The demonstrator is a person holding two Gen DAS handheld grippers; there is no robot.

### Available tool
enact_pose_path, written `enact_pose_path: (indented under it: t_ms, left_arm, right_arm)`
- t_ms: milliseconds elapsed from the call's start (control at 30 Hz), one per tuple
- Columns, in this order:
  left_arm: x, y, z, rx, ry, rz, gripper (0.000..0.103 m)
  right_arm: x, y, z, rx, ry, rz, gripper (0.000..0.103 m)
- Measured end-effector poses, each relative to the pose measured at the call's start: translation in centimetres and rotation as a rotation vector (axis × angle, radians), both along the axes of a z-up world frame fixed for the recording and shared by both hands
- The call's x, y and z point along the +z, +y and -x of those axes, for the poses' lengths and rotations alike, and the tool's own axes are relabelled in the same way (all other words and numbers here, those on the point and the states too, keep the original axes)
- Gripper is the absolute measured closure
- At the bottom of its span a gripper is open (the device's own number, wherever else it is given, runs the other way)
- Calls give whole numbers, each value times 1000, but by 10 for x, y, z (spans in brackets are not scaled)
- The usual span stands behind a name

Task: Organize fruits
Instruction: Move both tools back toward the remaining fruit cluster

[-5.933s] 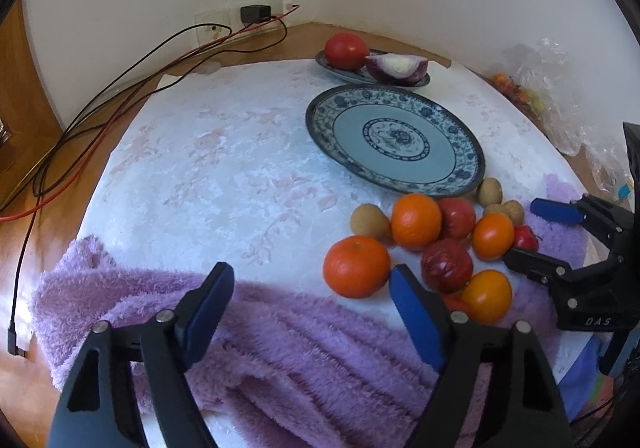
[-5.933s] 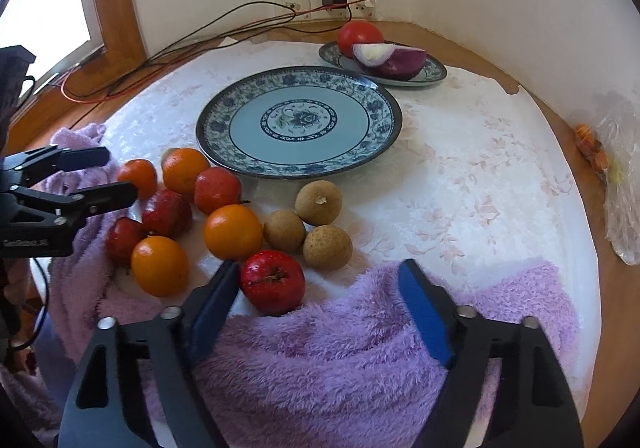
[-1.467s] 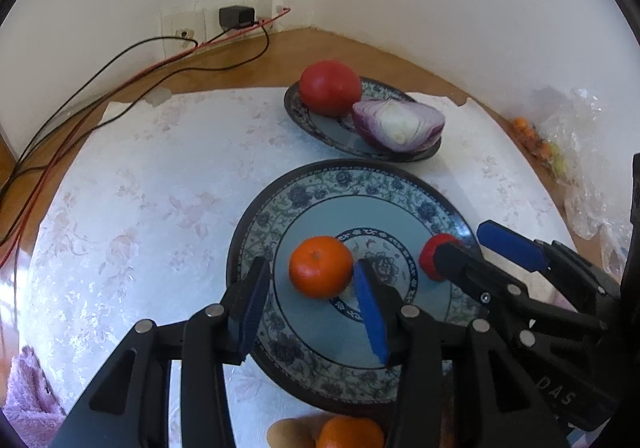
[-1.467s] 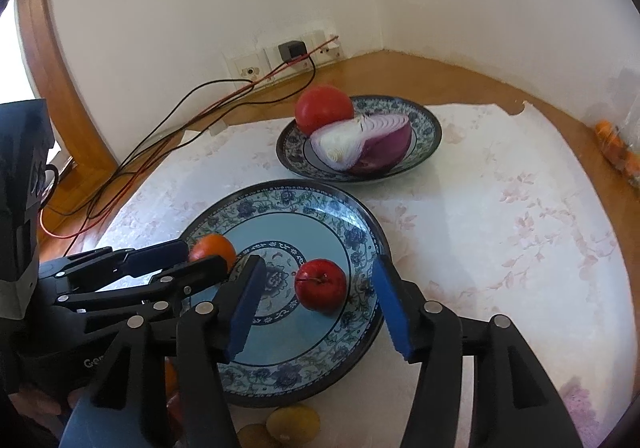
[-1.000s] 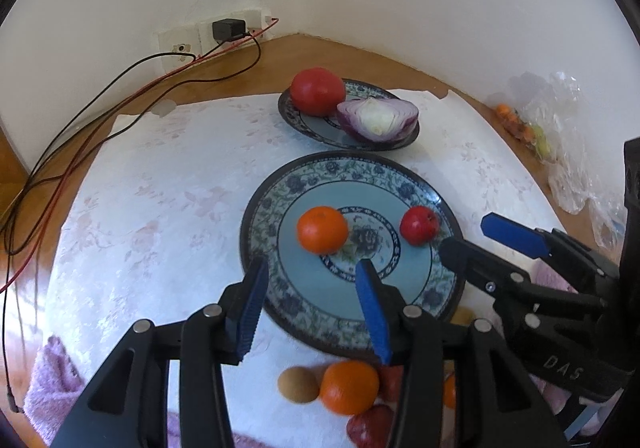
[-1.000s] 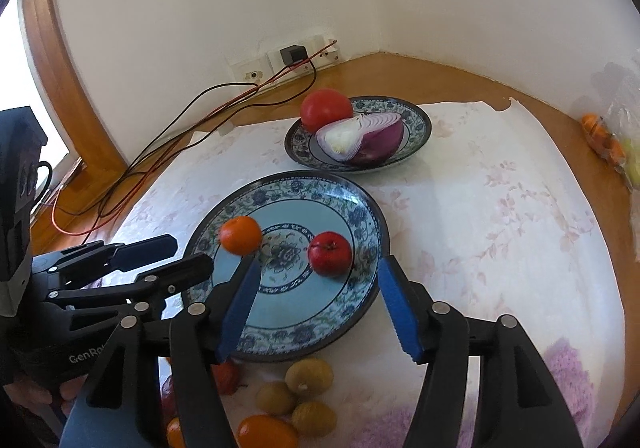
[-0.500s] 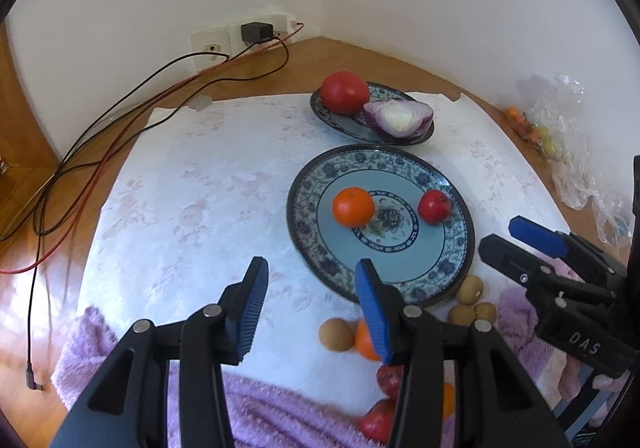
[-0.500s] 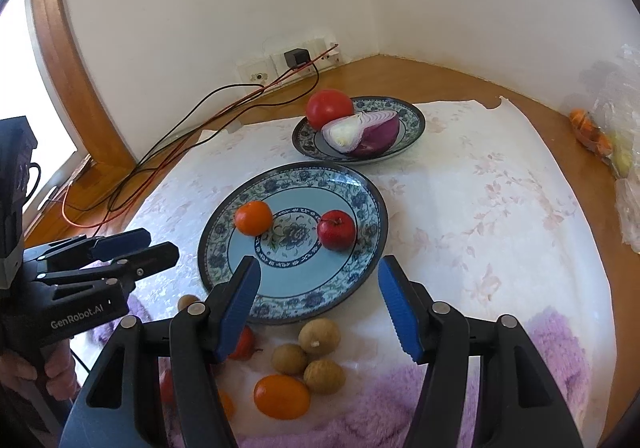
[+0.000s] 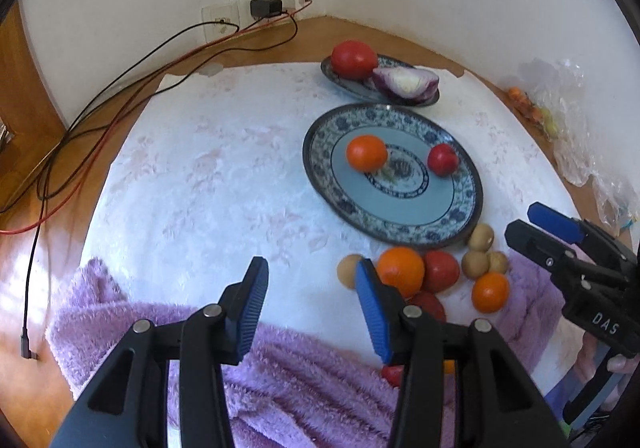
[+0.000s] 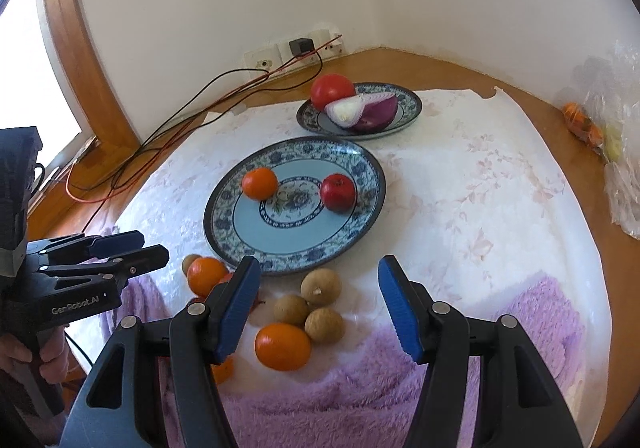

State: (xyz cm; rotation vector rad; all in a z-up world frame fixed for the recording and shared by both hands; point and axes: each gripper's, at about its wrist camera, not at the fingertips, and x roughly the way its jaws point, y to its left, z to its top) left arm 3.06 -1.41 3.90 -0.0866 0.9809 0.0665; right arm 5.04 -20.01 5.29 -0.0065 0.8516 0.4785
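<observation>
Beside the left gripper [image 9: 308,296], only its camera shows cables [image 9: 80,136].

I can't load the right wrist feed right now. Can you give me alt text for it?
A large blue patterned plate holds one orange and one small red apple. The open, empty right gripper hangs over loose oranges and brown fruits on a white cloth. The left gripper is at the left; a small plate with tomato and halved onion sits behind.

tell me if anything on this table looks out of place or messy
Mostly tidy. The cloth has a torn notch at its far edge, and the purple towel lies bunched along the near side. Most fruit sits loose beside the big plate rather than on it.
</observation>
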Motion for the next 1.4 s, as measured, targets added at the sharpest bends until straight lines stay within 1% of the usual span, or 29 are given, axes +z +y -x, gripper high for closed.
enact_pose_path:
  t_ms: [233,367,567,767,1133,1233,1400]
  left_arm:
    - [-11,-5,2,-35,26,-8,55]
    - [-17,-13,1,-67,33,-32,55]
    - [-25,-16,-4,-72,36,-37,55]
    - [-34,-13,-13,-57,15,-22,55]
    - [-37,-2,-14,-14,-51,-41,55]
    - [-37,3,-15,3,-66,-23,55]
    - [-35,11,-16,25,-80,41,55]
  right_arm:
    - [-4,-2,4,-2,11,5,40]
    - [-5,-3,3,-6,17,5,40]
    - [-9,-4,2,-7,27,9,40]
    - [-14,-6,0,-10,42,12,40]
    - [-25,-7,-7,-20,74,16,40]
    - [-26,-7,-7,-25,78,16,40]
    - [-27,-8,-8,-30,81,16,40]
